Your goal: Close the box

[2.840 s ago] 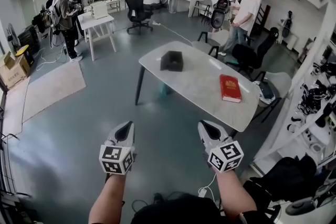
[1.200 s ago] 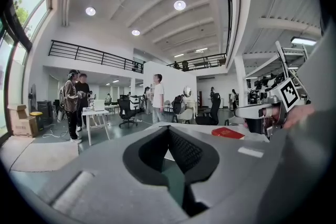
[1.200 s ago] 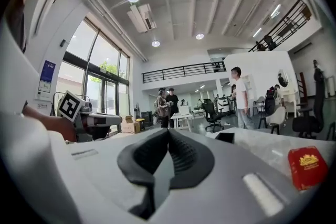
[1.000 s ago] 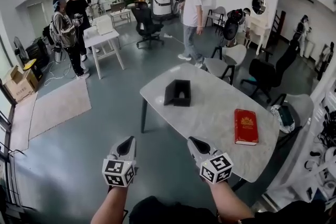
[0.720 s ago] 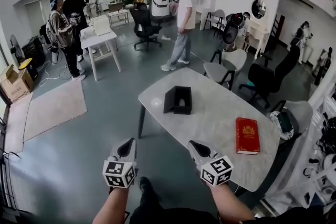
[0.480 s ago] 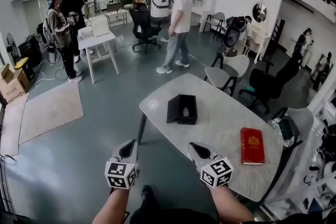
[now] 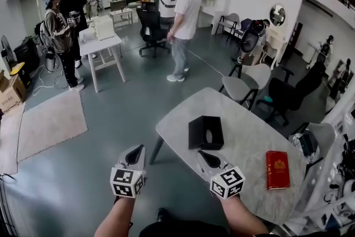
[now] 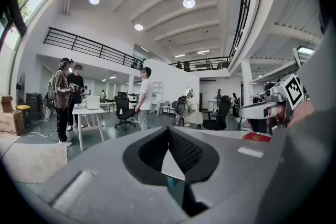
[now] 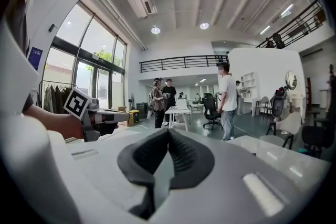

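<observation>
A black box lies with its top open on the near end of a pale marble table. My left gripper is held low over the floor, left of the table's near edge, jaws shut and empty. Beside it my right gripper hovers just short of the box at the table's edge, also shut on nothing. The left gripper view shows its jaws pressed together, with the right gripper off to the right. From the right gripper view, its closed jaws point into the room.
A red book lies on the table's right part. A person in a white shirt stands beyond the table, two more people by a white desk. Grey chairs stand behind the table, a rug at left.
The table and box have come nearer and now lie just ahead of my right gripper. The person in white has walked further off. Both grippers stay shut.
</observation>
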